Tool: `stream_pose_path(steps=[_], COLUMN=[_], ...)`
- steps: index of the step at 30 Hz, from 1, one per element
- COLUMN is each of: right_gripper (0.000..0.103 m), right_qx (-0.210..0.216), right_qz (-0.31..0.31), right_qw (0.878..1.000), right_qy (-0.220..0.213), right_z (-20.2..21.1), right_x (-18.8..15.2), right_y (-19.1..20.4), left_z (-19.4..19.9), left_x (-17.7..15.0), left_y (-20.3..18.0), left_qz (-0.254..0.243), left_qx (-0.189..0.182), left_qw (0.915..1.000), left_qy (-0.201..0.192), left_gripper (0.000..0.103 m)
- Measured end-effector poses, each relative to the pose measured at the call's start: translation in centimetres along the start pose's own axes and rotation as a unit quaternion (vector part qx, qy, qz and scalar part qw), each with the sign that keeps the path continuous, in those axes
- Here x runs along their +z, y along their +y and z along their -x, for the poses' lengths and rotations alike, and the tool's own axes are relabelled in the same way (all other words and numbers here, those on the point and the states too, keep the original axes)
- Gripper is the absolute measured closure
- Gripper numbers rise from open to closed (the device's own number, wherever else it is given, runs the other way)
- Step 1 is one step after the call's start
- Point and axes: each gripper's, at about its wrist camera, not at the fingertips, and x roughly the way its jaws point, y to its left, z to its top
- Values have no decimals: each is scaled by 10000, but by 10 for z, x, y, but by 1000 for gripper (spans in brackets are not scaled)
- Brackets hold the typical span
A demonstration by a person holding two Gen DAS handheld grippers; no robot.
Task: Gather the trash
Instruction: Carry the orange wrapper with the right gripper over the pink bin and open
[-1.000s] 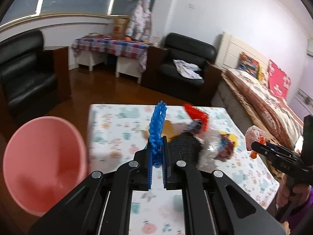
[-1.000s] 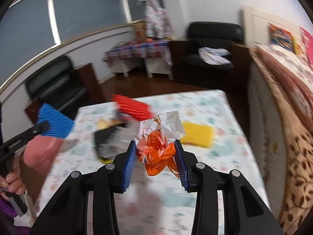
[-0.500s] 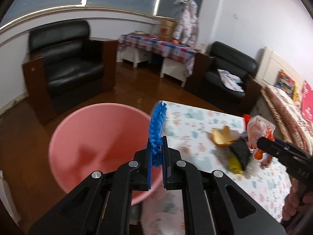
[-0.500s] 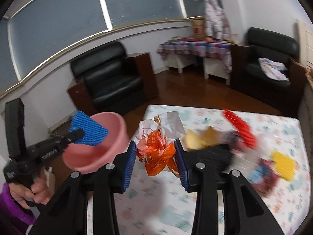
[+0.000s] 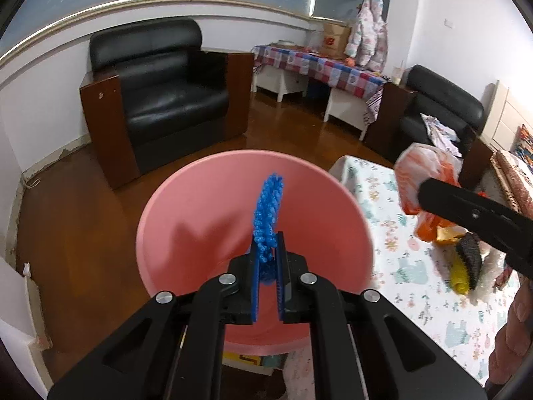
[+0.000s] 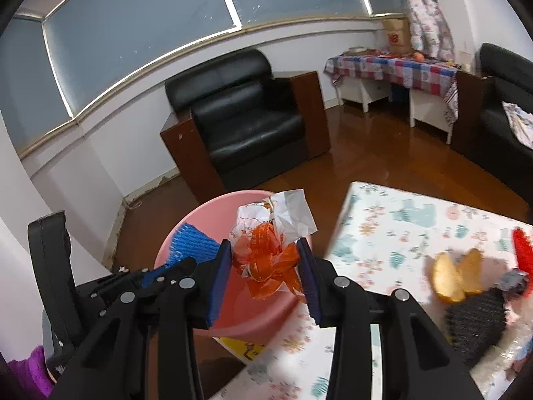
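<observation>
My left gripper (image 5: 268,250) is shut on a blue foam net (image 5: 268,206) and holds it over the mouth of the pink bin (image 5: 186,220). My right gripper (image 6: 266,260) is shut on a crumpled orange and white wrapper (image 6: 266,253), which hangs over the near rim of the pink bin (image 6: 206,213). In the left wrist view that wrapper (image 5: 416,173) shows at the right, above the table's corner. In the right wrist view the blue net (image 6: 193,240) and the left gripper (image 6: 173,266) sit at the lower left.
The table with the patterned cloth (image 6: 393,233) holds more trash: yellow peel (image 6: 449,276), a black net (image 6: 476,316), a red net (image 6: 523,250). A black armchair (image 5: 166,100) stands behind the bin. Wooden floor (image 5: 66,216) lies to the left of the bin.
Both grippers have swung left from over the table to the pink bin, each still holding its piece of trash. The bin now fills the middle of the left wrist view.
</observation>
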Motion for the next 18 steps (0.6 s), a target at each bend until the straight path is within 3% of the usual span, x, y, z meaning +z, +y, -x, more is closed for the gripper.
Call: stream_pose_path(steps=[12, 18], right_gripper=[63, 58], right_qx=[149, 149], right_qz=[23, 34], right_qw=[9993, 9983], right_qy=[351, 565], right_z=[-53, -71], right_x=[-3, -12], right_y=[17, 17], left_z=[-11, -10], left_x=[-6, -9], left_y=[17, 28], left_qz=[120, 303], left_qx=[245, 92], left_qw=[9995, 9993], left_qy=[129, 173], left_gripper=[96, 92])
